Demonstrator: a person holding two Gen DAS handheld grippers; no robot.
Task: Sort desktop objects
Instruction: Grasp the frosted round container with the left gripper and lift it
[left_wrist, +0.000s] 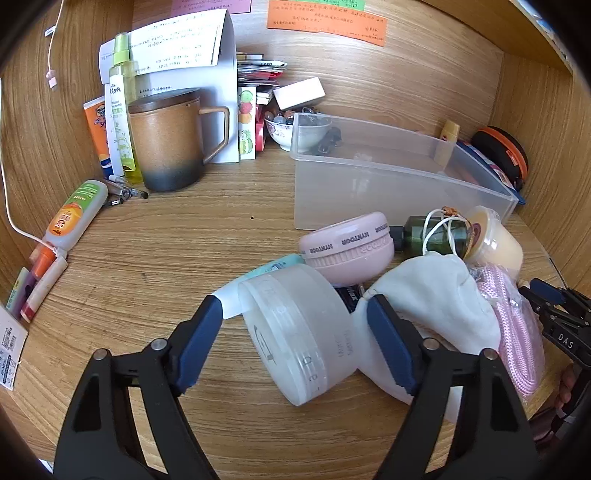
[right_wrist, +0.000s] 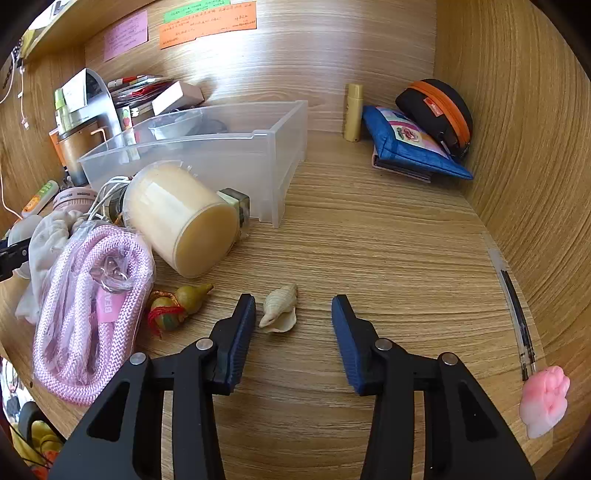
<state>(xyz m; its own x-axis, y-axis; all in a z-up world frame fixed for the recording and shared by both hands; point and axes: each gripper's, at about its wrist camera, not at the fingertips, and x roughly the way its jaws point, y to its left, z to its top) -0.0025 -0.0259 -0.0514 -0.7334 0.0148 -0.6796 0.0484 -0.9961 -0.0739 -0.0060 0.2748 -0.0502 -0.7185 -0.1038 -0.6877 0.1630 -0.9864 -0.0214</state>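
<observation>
My left gripper (left_wrist: 295, 310) is open, its jaws on either side of a frosted white round jar (left_wrist: 299, 332) lying on its side, not closed on it. Behind the jar are a pink round case (left_wrist: 347, 243), a white cloth pouch (left_wrist: 439, 306), a dark green bottle (left_wrist: 432, 234), a cream jar (left_wrist: 495, 240) and a bagged pink rope (left_wrist: 517, 332). An empty clear plastic bin (left_wrist: 388, 173) stands behind them. My right gripper (right_wrist: 293, 306) is open over the desk, with a small seashell (right_wrist: 279, 310) just inside its left finger. The cream jar (right_wrist: 181, 218) and pink rope (right_wrist: 88, 306) lie to its left.
A brown mug (left_wrist: 170, 144), spray bottle (left_wrist: 123, 107), tubes and pens crowd the back left. A small gourd charm (right_wrist: 177, 302) lies by the rope. A blue pouch (right_wrist: 410, 147), black-orange case (right_wrist: 439, 110) and yellow tube (right_wrist: 353, 112) sit at the back right. A pink paw toy (right_wrist: 545, 400) and pen (right_wrist: 517, 314) lie along the right wall.
</observation>
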